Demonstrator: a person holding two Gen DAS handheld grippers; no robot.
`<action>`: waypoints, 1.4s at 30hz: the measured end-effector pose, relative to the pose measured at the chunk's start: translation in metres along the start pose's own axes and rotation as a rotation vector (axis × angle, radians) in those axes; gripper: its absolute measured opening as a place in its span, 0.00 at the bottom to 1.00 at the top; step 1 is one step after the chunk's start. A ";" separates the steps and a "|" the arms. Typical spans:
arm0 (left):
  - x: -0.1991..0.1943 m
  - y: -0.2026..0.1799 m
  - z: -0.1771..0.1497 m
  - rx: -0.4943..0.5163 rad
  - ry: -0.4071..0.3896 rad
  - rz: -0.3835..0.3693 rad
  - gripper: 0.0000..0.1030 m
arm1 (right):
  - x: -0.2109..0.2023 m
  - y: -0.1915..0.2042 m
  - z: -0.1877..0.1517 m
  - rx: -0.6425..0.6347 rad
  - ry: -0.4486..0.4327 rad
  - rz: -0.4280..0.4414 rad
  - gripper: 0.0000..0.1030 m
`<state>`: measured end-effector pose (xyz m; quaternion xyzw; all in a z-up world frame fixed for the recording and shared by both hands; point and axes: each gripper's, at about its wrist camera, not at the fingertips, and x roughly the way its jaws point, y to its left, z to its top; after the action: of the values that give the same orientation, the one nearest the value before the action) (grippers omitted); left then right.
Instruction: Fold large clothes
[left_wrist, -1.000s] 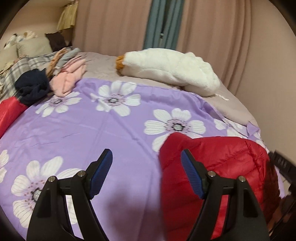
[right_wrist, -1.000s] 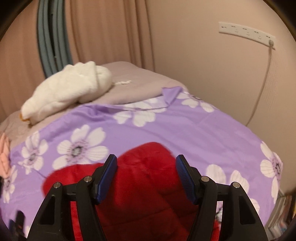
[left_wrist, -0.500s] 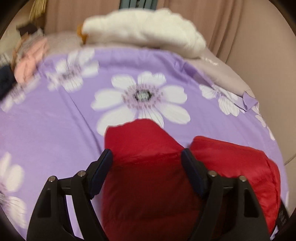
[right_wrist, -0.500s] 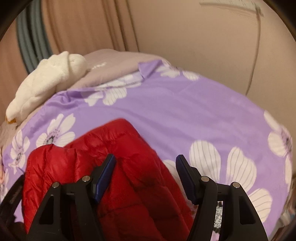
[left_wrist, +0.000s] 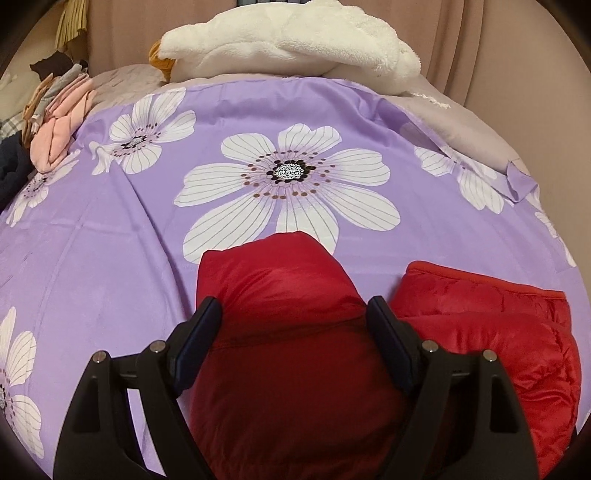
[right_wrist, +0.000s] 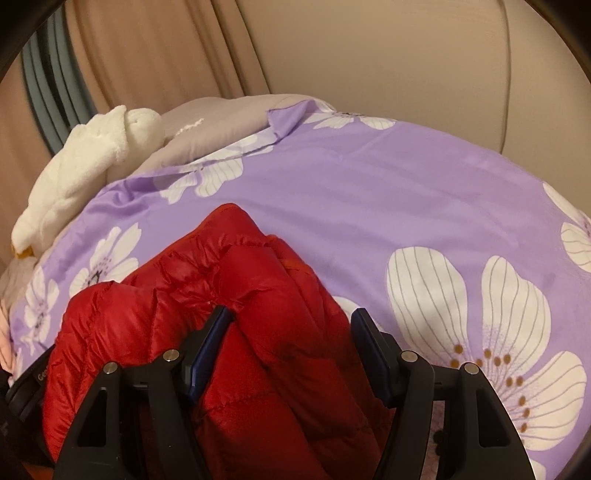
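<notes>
On the bed, through my left wrist camera, I've got the red puffer jacket bunched up on the purple floral duvet cover. My left gripper sits over a smooth folded lobe of it, fingers spread wide, and the fabric fills the gap between them. I honestly can't tell if the pads are biting into it or just sitting alongside. Another quilted part of the jacket lies to the right of that lobe. Further back there's a white plush toy at the far edge of the bed, and a pile of pink and grey clothes off to the left.

Over on the right wrist camera, same jacket, looking a lot more crumpled and shiny. My right gripper straddles a thick fold of it: the left finger is pushed right into a crease, and the other finger stands at the jacket's right edge with the duvet cover just beyond it. So it looks like it's pinching that fold. The plush toy shows up top left here, against the beige curtain.
</notes>
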<state>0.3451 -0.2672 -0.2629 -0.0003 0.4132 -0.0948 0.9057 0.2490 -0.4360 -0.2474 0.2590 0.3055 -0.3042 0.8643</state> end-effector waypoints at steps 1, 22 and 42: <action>0.001 0.000 -0.001 0.001 -0.003 0.001 0.79 | 0.001 -0.001 -0.001 0.003 -0.002 0.006 0.63; 0.014 0.002 -0.007 -0.024 -0.019 0.024 0.79 | 0.012 0.005 -0.011 -0.031 -0.055 -0.052 0.66; -0.111 0.059 -0.012 -0.045 -0.110 -0.102 0.76 | -0.066 0.003 0.021 0.019 -0.014 0.096 0.75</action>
<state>0.2750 -0.1888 -0.1926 -0.0470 0.3643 -0.1312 0.9208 0.2176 -0.4227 -0.1875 0.2794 0.2839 -0.2670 0.8775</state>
